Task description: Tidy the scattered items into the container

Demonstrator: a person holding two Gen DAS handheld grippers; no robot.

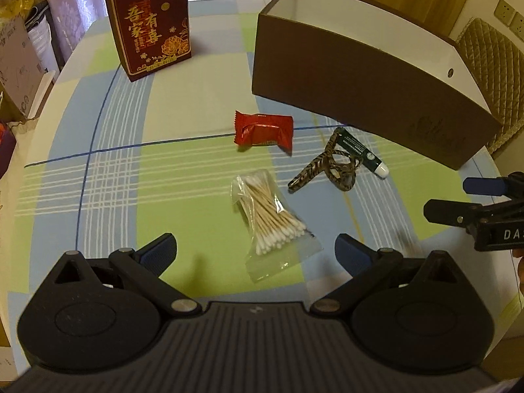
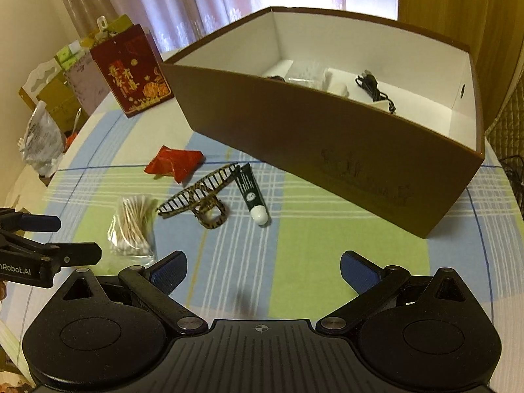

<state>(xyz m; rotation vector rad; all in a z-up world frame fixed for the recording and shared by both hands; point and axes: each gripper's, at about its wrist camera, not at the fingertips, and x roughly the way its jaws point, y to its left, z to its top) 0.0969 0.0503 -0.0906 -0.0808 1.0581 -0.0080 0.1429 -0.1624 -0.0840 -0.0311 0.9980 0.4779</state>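
Checked tablecloth point(image 1: 183, 124) carries a swab bag point(image 1: 267, 222), clip point(image 1: 330, 167), tube point(image 1: 363, 154) and red packet point(image 1: 263, 129) mid-tabletop, beside the box point(image 1: 360, 78); left gripper point(image 1: 255, 252) and right gripper point(image 2: 263, 270) hover spread, empty.

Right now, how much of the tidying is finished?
Some is done: the brown box already holds a black cable and pale items. Nothing is in hand; the left tongs and right tongs are open and empty. Left on the table: cotton swabs, red packet, hair clip and green tube.
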